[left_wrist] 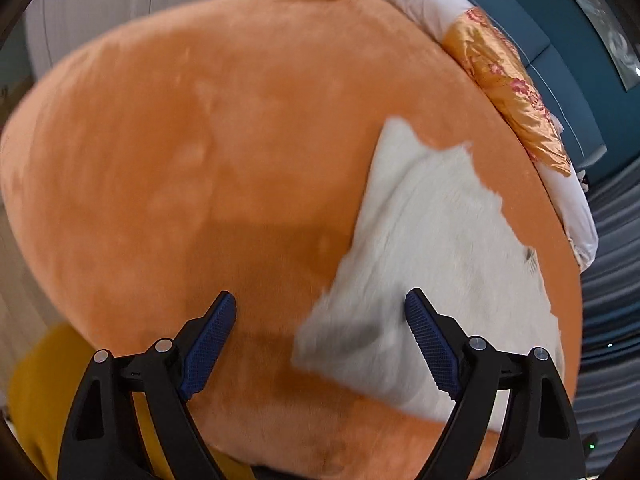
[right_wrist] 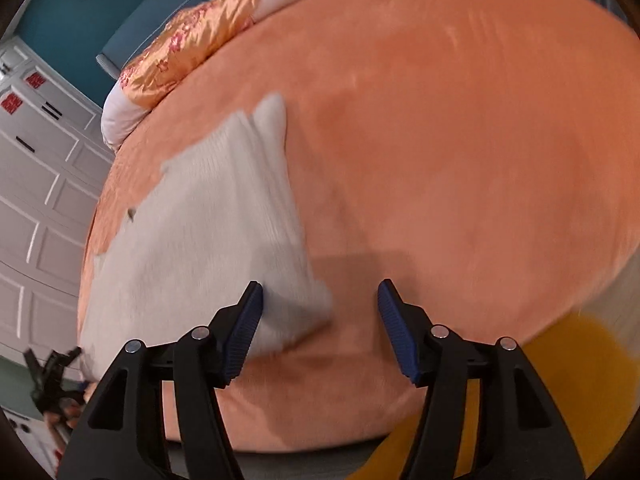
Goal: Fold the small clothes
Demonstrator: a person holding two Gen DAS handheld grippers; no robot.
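A white knitted garment (left_wrist: 432,240) lies spread on an orange plush bedspread (left_wrist: 200,140). In the left wrist view its near corner sits between my fingers. My left gripper (left_wrist: 320,316) is open above that corner, holding nothing. In the right wrist view the same garment (right_wrist: 208,220) lies left of centre on the bedspread (right_wrist: 460,140), with its near corner just inside my left finger. My right gripper (right_wrist: 320,304) is open and empty above the corner. The left gripper also shows at the right wrist view's lower left edge (right_wrist: 52,376).
A gold floral quilt on a white pillow (left_wrist: 508,84) lies along the bed's far edge, also in the right wrist view (right_wrist: 192,44). A yellow cloth (right_wrist: 560,360) hangs at the bed's near side. White cabinet doors (right_wrist: 44,184) stand beyond the bed.
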